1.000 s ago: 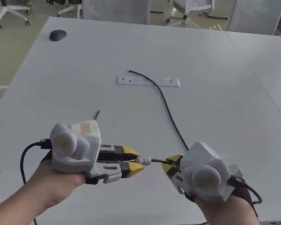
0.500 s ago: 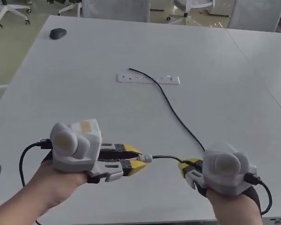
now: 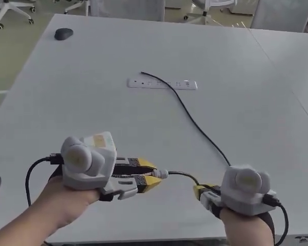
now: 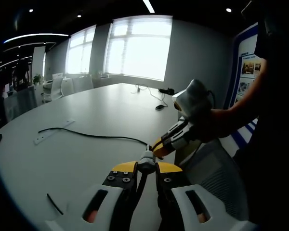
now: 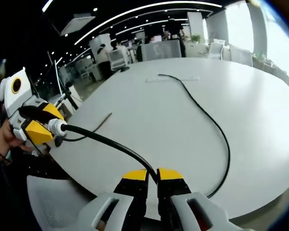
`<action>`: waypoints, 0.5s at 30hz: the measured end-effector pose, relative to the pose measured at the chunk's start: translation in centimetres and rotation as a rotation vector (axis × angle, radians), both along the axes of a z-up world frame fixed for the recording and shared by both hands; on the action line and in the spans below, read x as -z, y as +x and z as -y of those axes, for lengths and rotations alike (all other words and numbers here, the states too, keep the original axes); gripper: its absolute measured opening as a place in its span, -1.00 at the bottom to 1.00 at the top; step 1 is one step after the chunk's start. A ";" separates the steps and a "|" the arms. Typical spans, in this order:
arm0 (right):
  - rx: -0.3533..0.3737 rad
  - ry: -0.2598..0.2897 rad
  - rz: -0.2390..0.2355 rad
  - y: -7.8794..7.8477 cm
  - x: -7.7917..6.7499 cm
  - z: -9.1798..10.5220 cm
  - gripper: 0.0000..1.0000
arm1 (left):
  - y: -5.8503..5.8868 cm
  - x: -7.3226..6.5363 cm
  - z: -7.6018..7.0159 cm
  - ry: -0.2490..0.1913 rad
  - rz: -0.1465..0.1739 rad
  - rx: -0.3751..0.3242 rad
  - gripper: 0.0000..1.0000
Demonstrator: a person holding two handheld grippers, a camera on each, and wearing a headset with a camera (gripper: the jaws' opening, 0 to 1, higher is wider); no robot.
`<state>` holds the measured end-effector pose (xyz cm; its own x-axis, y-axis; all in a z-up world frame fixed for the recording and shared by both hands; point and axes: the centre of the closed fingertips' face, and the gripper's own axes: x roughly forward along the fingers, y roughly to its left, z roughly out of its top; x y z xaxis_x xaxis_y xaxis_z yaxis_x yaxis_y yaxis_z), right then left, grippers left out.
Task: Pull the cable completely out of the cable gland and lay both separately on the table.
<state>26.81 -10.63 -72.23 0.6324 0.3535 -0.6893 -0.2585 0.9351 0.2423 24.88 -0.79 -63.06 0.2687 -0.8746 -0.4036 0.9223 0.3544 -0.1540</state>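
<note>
The right gripper (image 3: 197,190), its yellow-tipped jaws closed on the thin black cable (image 3: 191,118), has drawn away from the left gripper (image 3: 153,174), moving to the right and toward the person. A second ago its jaws sat almost against the small white plastic cable gland (image 3: 162,175) clamped in the left gripper. Now a bowed stretch of bare cable spans the gap between them. The cable's run over the white table (image 3: 82,102) now meets the right gripper further to the right.
</note>
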 end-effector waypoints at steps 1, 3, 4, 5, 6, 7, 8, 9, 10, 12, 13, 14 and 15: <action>0.008 0.024 -0.018 -0.2 0.1 -0.2 -0.97 | 0.0 0.0 0.0 0.001 0.000 0.000 -0.70; 0.007 0.023 -0.008 -0.1 0.0 0.1 -0.97 | 0.0 0.1 0.0 0.001 -0.003 -0.003 -0.70; -0.003 0.017 -0.004 -0.1 0.0 0.0 -0.97 | 0.1 0.0 0.0 0.000 0.000 -0.005 -0.70; -0.007 0.012 -0.002 -0.2 -0.1 0.0 -0.96 | 0.1 0.0 0.0 0.000 -0.001 -0.007 -0.70; -0.008 0.011 0.004 -0.2 -0.1 0.0 -0.96 | 0.2 0.0 -0.1 0.000 -0.002 -0.010 -0.70; -0.014 0.009 0.006 -0.2 -0.2 0.0 -0.96 | 0.3 0.0 -0.1 -0.002 -0.001 -0.015 -0.70; -0.017 0.008 0.006 -0.2 -0.1 -0.1 -0.96 | 0.3 0.0 -0.1 -0.002 0.000 -0.016 -0.70; -0.018 0.007 0.008 -0.3 -0.2 0.0 -0.95 | 0.4 0.0 -0.2 -0.001 0.001 -0.018 -0.70; -0.028 0.002 0.019 -0.2 -0.4 0.0 -0.95 | 0.4 -0.1 -0.2 -0.001 0.002 -0.019 -0.70; -0.051 -0.027 0.051 -0.1 -0.8 0.1 -0.94 | 0.6 -0.2 -0.3 -0.004 0.003 -0.021 -0.70; -0.059 -0.032 0.052 -0.1 -1.0 0.1 -0.93 | 0.6 -0.3 -0.4 -0.005 0.002 -0.022 -0.70; -0.068 -0.040 0.050 -0.2 -1.1 0.1 -0.93 | 0.6 -0.3 -0.4 -0.007 0.000 -0.022 -0.70; -0.080 -0.050 0.064 -0.2 -1.4 0.1 -0.92 | 0.6 -0.4 -0.5 -0.007 -0.001 -0.024 -0.70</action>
<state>26.65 -10.71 -70.85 0.6470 0.3703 -0.6665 -0.3461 0.9215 0.1761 25.49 -0.30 -62.71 0.2894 -0.8708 -0.3974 0.9135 0.3752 -0.1571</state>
